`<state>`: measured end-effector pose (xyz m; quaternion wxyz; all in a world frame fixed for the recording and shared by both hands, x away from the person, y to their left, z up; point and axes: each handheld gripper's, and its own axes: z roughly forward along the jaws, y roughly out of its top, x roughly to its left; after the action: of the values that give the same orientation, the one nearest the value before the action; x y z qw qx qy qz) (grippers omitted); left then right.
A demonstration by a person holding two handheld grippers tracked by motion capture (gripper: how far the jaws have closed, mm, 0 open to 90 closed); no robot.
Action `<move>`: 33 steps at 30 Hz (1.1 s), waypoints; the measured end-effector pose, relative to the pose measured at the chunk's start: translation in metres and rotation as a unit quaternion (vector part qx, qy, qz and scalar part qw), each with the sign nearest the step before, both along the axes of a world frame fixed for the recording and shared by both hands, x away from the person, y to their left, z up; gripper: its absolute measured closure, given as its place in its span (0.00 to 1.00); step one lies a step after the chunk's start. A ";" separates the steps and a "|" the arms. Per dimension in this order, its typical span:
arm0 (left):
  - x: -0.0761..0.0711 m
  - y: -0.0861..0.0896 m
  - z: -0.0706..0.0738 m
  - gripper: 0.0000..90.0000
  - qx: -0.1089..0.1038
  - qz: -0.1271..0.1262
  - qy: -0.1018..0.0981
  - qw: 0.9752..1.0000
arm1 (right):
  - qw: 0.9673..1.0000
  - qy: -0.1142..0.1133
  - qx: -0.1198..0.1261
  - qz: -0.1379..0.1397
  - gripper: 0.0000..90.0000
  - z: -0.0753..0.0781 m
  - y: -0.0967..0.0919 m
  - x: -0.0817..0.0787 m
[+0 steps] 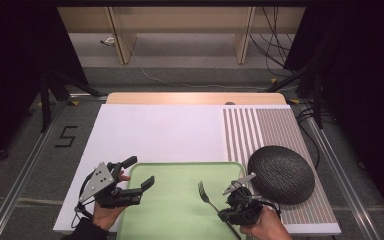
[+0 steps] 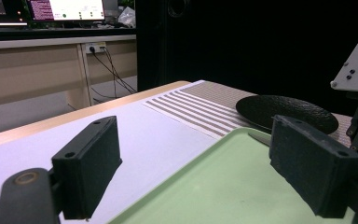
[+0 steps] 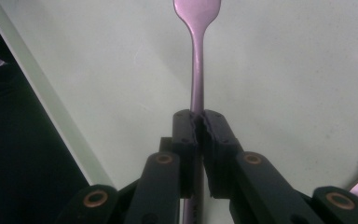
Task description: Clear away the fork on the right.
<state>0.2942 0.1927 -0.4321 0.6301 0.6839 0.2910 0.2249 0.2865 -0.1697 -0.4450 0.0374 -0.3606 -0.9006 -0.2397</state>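
A metal fork (image 1: 206, 196) hangs over the pale green tray (image 1: 175, 215), tines pointing away from me. My right gripper (image 1: 230, 210) is shut on its handle; in the right gripper view the two pads (image 3: 186, 135) pinch the fork (image 3: 198, 60) with the tray beneath it. At the tray's left edge my left gripper (image 1: 139, 175) is held open, nothing between its jaws. The left gripper view looks across the tray (image 2: 223, 186) toward a dark bowl (image 2: 286, 112), between the wide-apart pads (image 2: 86, 163).
A dark textured bowl (image 1: 281, 174) lies upside down on the striped mat (image 1: 265, 135) right of the tray. A white sheet (image 1: 155, 132) covers the table beyond the tray. Cables and black stands lie on the floor behind.
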 end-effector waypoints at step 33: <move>0.000 -0.001 0.000 0.18 0.003 -0.001 0.000 1.000 | 0.999 -0.046 -0.026 -0.009 0.49 0.001 0.010 -0.002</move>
<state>0.2944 0.1922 -0.4322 0.6283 0.6861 0.2895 0.2251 0.2844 -0.1596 -0.4435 -0.0156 -0.3579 -0.9042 -0.2327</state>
